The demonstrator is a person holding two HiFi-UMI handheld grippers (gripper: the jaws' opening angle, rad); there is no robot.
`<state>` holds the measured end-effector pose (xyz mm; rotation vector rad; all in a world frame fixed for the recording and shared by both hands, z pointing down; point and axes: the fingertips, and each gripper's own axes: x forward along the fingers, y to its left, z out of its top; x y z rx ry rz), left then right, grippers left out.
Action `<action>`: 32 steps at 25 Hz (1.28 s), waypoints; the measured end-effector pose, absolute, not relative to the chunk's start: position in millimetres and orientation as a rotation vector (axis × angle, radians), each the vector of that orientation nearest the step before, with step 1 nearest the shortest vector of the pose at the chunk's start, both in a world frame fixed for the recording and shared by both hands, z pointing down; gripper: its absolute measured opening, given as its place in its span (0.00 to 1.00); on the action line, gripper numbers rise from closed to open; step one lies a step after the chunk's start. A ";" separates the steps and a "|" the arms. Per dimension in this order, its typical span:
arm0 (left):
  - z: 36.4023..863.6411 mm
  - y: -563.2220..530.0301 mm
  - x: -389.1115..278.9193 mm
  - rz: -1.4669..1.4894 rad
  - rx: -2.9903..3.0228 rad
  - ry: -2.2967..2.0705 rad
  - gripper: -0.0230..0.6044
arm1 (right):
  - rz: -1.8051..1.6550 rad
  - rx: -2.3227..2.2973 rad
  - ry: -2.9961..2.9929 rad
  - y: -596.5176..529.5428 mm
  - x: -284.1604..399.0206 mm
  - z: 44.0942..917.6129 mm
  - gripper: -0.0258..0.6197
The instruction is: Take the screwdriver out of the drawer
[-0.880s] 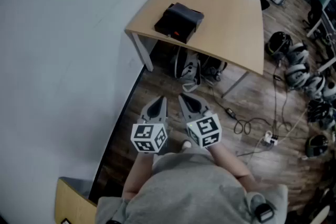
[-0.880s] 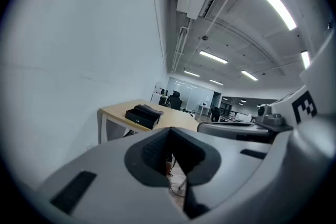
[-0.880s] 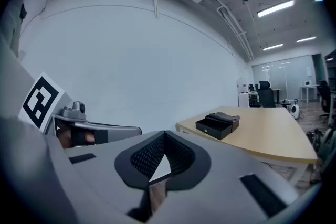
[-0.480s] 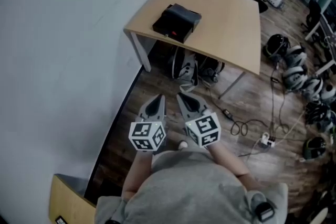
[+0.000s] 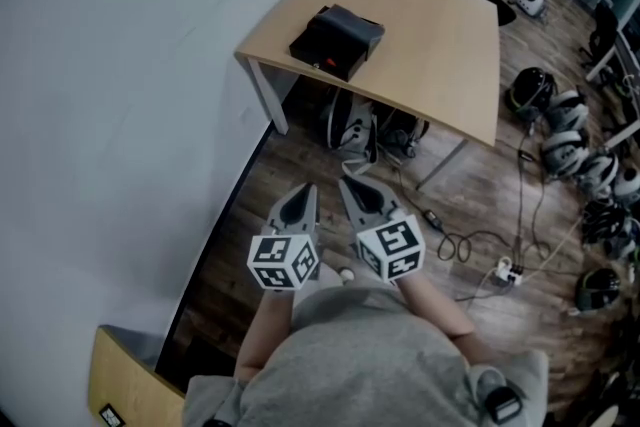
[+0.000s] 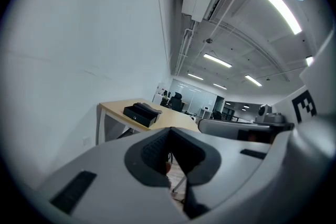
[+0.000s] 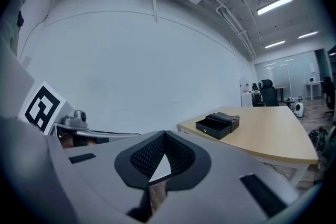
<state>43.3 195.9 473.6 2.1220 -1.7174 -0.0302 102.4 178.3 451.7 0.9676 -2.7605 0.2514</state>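
Note:
A black drawer box (image 5: 336, 42) stands near the left edge of a light wooden table (image 5: 440, 35), well ahead of me. Its drawer looks pulled out in the right gripper view (image 7: 218, 125); it also shows in the left gripper view (image 6: 142, 113). No screwdriver is visible in any view. My left gripper (image 5: 297, 205) and right gripper (image 5: 362, 196) hang side by side over the wooden floor, close to my body and far short of the table. Both are shut with nothing between the pads; the left gripper (image 6: 169, 131) and right gripper (image 7: 165, 135) each show closed tips.
A white wall (image 5: 120, 65) runs along the left. Bags (image 5: 365, 130) sit under the table. Cables and a power strip (image 5: 510, 265) lie on the floor to the right, with several helmets (image 5: 565, 115) beyond. Another wooden tabletop corner (image 5: 120, 385) is at the bottom left.

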 end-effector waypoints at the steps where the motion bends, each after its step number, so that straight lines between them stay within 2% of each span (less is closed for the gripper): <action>1: 474.7 194.6 42.7 -0.032 2.117 -1.716 0.04 | 0.254 0.967 -2.760 177.0 102.5 452.0 0.04; 13: 481.3 155.9 29.3 -0.047 2.076 -1.725 0.04 | 0.281 0.987 -2.754 129.3 98.8 459.4 0.04; 32: 474.7 -8.4 -33.2 -0.021 2.117 -1.653 0.04 | 0.295 0.984 -2.715 -22.4 29.9 454.7 0.04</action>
